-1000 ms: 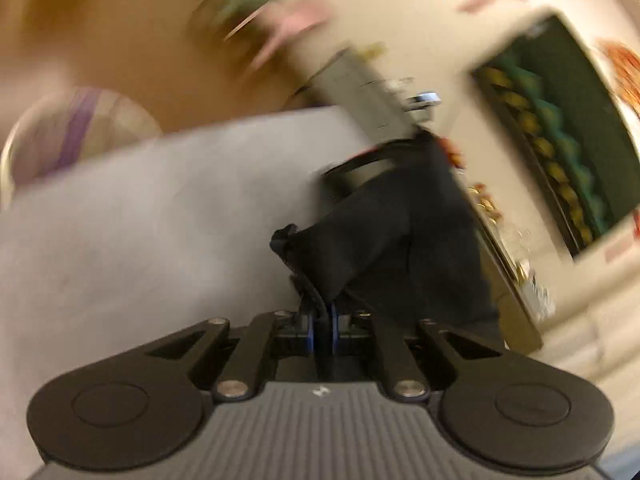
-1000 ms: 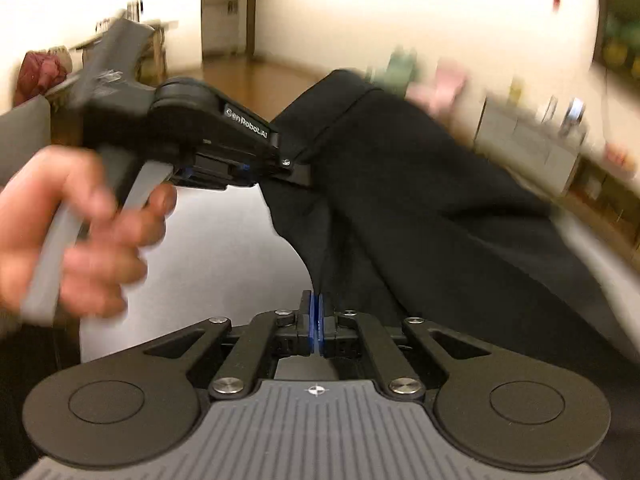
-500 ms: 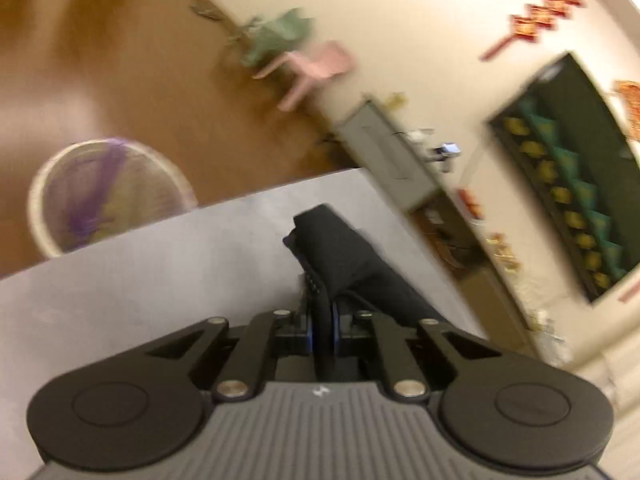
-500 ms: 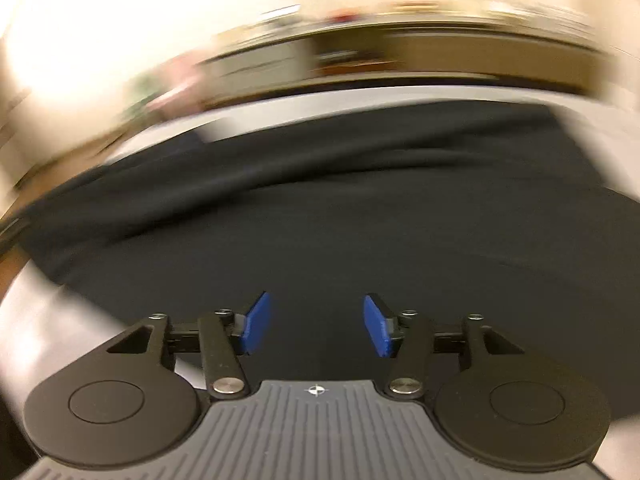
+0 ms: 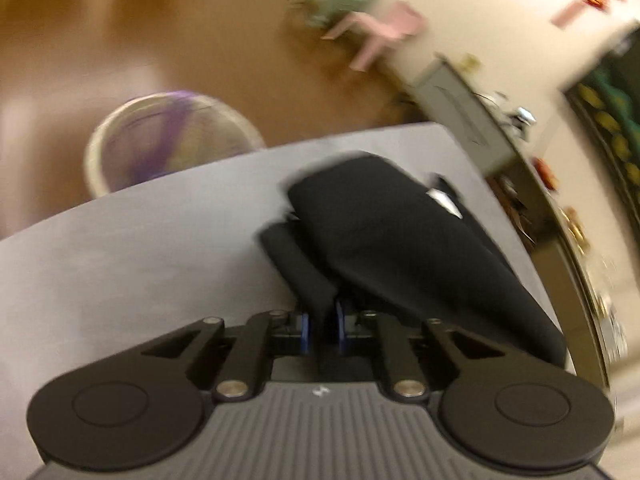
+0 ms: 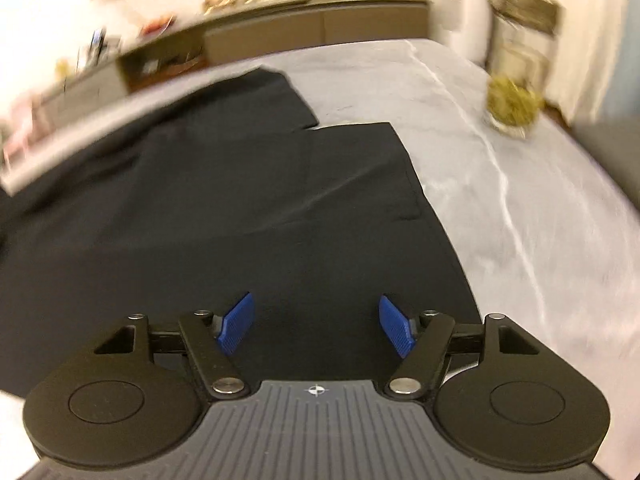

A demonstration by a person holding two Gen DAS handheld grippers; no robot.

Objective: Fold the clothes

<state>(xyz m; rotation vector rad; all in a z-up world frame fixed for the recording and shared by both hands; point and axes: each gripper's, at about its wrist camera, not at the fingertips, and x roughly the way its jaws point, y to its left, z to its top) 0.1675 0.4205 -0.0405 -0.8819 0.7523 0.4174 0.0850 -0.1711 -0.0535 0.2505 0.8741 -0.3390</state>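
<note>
Between the left gripper [image 5: 320, 330] pads, a bunched fold of black garment [image 6: 224, 200] is pinched. Right gripper [image 6: 316, 324] gapes empty just above cloth spread ahead on grey table [image 6: 500, 184]. Risk: one-sided hold drags fabric, skewing the fold.

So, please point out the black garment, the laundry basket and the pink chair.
black garment [image 6: 224, 216]: right wrist view, flat middle of the cloth.
laundry basket [image 5: 96, 148]: left wrist view, pale rim.
pink chair [image 5: 384, 28]: left wrist view, seat.
</note>
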